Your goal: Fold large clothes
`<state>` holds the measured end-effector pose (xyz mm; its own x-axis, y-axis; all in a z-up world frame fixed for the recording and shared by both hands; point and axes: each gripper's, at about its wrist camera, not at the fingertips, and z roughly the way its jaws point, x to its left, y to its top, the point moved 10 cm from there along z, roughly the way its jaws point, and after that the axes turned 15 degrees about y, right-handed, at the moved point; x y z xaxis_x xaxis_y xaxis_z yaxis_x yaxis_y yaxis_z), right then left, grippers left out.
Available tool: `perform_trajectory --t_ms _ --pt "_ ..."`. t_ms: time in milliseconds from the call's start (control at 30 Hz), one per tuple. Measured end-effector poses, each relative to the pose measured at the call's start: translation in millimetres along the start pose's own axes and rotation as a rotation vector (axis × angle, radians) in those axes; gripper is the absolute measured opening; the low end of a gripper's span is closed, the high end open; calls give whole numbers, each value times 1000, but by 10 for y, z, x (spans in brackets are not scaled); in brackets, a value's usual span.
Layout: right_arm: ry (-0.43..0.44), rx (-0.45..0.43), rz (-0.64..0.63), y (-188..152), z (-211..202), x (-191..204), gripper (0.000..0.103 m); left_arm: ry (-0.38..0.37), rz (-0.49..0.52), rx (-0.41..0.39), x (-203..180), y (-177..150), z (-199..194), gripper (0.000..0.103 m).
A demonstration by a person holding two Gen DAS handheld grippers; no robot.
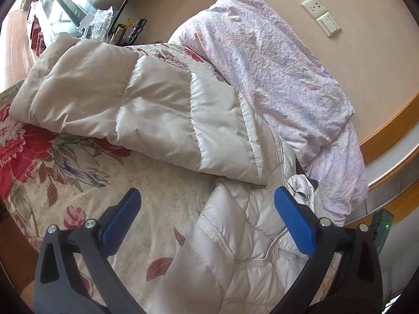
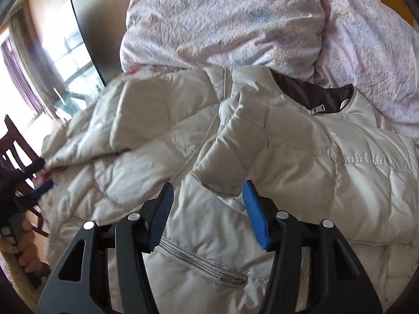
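The left tongs [image 1: 207, 196] are wide apart and hold nothing. Past their left tip is the flowery bed sheet [image 1: 47, 162]. Between and beyond the tips lies the big white puffy jacket [image 1: 157, 110], with one fat sleeve stretched out to the left. To its right sits a crumpled pale purple quilt [image 1: 275, 60]. The right tongs [image 2: 207, 191] are apart too, just above the jacket's [image 2: 235, 157] shiny, squashy front, near a folded sleeve end. Its dark lining shows further ahead.
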<state>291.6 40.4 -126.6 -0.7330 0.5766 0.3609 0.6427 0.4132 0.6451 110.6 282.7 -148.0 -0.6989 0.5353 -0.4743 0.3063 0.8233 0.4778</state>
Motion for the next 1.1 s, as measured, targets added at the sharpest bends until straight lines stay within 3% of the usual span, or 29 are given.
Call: perform_trajectory --t_ms 100,167,233,300,400,533,633,900,1100 --pt "-55 -125 54 283 -203 -216 53 -16 -42 7 48 30 14 100" --pt "-116 -142 71 379 -160 -399 53 -21 -69 12 92 52 29 100" --pt "-142 -81 70 332 74 -500 53 -25 -99 15 139 70 47 100" --pt "-177 68 56 91 484 -565 54 -37 -140 21 195 92 67 100" --pt "-267 96 -34 21 631 -535 54 -42 -208 32 292 136 114 96" --pt "-112 57 119 62 350 -497 54 -24 -302 42 460 218 197 93" --pt "-36 22 151 59 104 -410 60 -5 -362 51 576 290 270 90" --pt "58 -7 162 -25 -304 -244 63 22 -476 43 862 545 344 66" --pt "44 -32 148 -112 -545 -280 63 20 -570 57 1106 663 339 53"
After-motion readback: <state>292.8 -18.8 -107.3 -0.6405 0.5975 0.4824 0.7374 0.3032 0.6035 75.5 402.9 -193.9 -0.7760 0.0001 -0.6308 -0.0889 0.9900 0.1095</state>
